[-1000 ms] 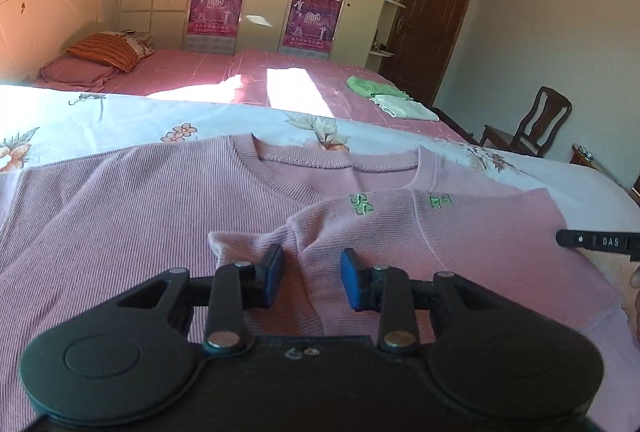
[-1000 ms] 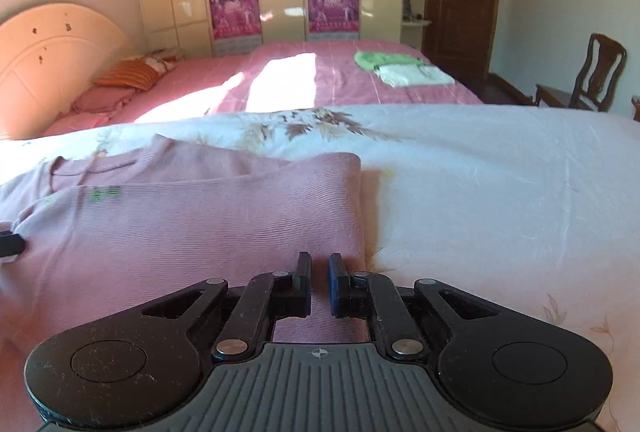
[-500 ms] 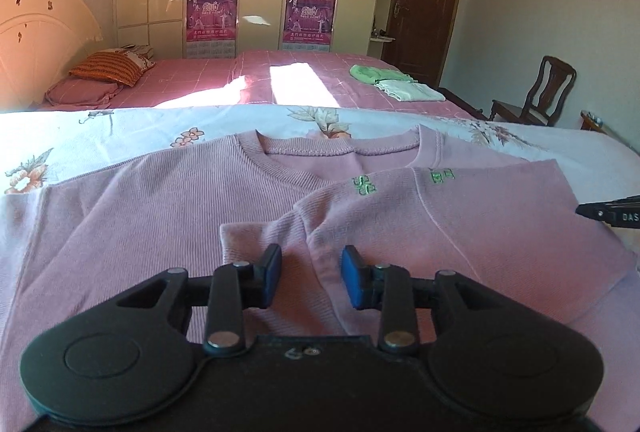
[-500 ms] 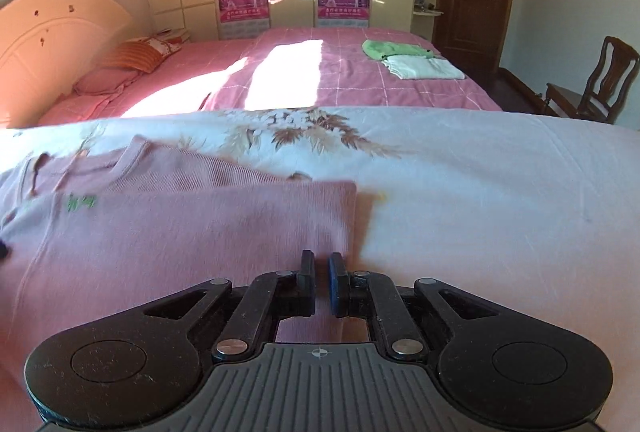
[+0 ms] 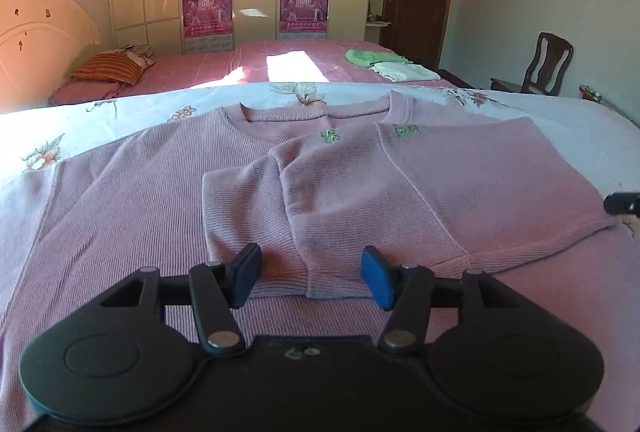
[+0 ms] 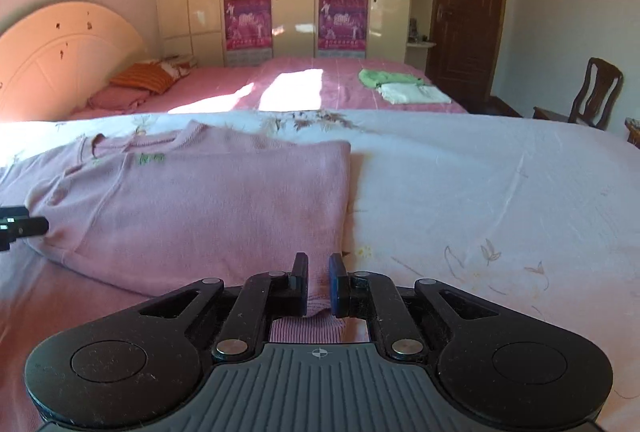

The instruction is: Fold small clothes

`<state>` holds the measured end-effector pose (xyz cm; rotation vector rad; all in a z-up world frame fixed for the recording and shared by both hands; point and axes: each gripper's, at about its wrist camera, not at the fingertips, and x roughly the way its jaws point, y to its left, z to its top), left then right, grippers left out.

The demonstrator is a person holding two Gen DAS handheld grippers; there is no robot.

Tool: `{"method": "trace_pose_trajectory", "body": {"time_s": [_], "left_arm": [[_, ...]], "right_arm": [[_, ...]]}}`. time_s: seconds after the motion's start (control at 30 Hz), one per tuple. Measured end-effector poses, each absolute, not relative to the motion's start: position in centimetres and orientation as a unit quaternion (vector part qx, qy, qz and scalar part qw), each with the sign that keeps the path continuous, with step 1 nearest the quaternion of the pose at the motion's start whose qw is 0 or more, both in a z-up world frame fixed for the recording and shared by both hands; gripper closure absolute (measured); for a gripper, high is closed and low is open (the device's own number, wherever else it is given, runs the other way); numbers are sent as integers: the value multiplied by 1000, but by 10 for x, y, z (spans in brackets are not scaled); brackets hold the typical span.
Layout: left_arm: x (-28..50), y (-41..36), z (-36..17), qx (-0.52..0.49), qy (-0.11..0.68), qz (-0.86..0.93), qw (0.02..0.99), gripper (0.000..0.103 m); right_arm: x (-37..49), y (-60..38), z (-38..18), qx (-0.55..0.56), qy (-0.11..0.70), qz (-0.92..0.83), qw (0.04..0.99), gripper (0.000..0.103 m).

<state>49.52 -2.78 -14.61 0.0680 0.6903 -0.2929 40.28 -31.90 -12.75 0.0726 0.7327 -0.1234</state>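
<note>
A pink knit sweater (image 5: 440,184) lies flat on the floral bedsheet (image 5: 120,112), its right side and sleeve folded over the chest. My left gripper (image 5: 310,278) hovers low over the sleeve cuff (image 5: 248,216). Its jaws are opening; the cuff's end lies between the pads, which do not press it. In the right wrist view my right gripper (image 6: 319,284) is shut on the sweater (image 6: 200,208) at the near end of its folded right edge, with pink ribbed fabric bunched between the pads. The other gripper's tip shows at each view's edge (image 5: 624,204) (image 6: 20,226).
Bare floral sheet (image 6: 480,192) stretches right of the sweater. Behind is a second bed with a pink cover (image 5: 248,68), folded green and white clothes (image 5: 384,64) and pillows (image 5: 108,72). A wooden chair (image 5: 548,64) stands at the right by a dark door.
My left jaws have spread apart and let go of the folded sleeve, which now lies flat. My right gripper has shifted sideways, still pinching the sweater's edge.
</note>
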Motion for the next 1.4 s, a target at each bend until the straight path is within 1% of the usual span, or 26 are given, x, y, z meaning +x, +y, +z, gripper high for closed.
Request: {"method": "trace_pose_trajectory", "body": {"time_s": [0.03, 0.1, 0.17, 0.23, 0.33, 0.5, 0.57, 0.6, 0.63, 0.67, 0.7, 0.77, 0.8, 0.83, 0.9, 0.93, 0.97, 1.0, 1.1, 1.23, 1.27, 1.3, 1.33, 1.4], "left_arm": [[496, -26, -144, 29, 340, -143, 929, 48], [491, -17, -137, 14, 340, -142, 929, 48], [482, -1, -133, 2, 335, -128, 934, 46], [471, 26, -132, -21, 336, -104, 936, 46], [444, 90, -128, -87, 319, -61, 942, 47], [407, 208, -129, -155, 327, 40, 931, 47], [395, 252, -130, -198, 324, 72, 922, 47], [387, 278, -130, -232, 316, 85, 916, 47], [381, 296, -131, -259, 308, 92, 911, 46], [373, 319, -131, -295, 294, 99, 904, 42], [367, 336, -131, -320, 280, 108, 899, 36], [358, 362, -128, -352, 253, 124, 893, 27], [356, 373, -127, -361, 245, 129, 891, 28], [356, 381, -126, -367, 241, 134, 888, 30], [356, 401, -129, -383, 233, 152, 881, 38], [357, 413, -133, -396, 229, 165, 874, 40], [359, 424, -138, -413, 224, 173, 866, 44], [358, 439, -145, -436, 210, 175, 857, 50], [364, 457, -152, -454, 189, 172, 854, 55], [380, 467, -152, -445, 186, 170, 859, 55], [383, 469, -152, -447, 184, 170, 859, 58], [385, 471, -152, -448, 185, 173, 857, 78], [386, 473, -153, -448, 187, 183, 855, 95], [384, 470, -148, -445, 171, 190, 858, 94]], "right_arm": [[408, -318, -135, 34, 379, -57, 923, 95], [408, -310, -131, 18, 381, -63, 922, 95], [401, -308, -117, 43, 358, -60, 931, 95], [391, -303, -107, 53, 337, -65, 938, 95], [383, -299, -100, 93, 330, -66, 937, 95], [385, -275, -98, 133, 338, -55, 930, 94], [386, -259, -99, 139, 342, -46, 928, 94], [387, -248, -100, 143, 342, -39, 928, 91], [389, -240, -99, 146, 344, -34, 927, 86], [392, -231, -98, 148, 345, -31, 926, 61], [392, -220, -98, 149, 339, -35, 928, 36], [396, -203, -96, 146, 335, -31, 930, 35], [399, -193, -96, 151, 337, -25, 929, 35], [400, -186, -94, 157, 337, -19, 928, 35], [404, -172, -91, 159, 335, -11, 929, 35], [407, -163, -89, 155, 334, -8, 930, 35], [409, -155, -88, 153, 336, -4, 930, 35], [411, -150, -87, 152, 337, -1, 929, 35], [414, -135, -84, 143, 338, 3, 930, 35], [420, -128, -86, 140, 344, 3, 929, 35], [420, -127, -87, 140, 345, 2, 928, 35], [421, -127, -88, 142, 346, 1, 927, 35], [421, -128, -89, 144, 346, -1, 927, 35], [421, -130, -91, 147, 346, -4, 927, 35]]}}
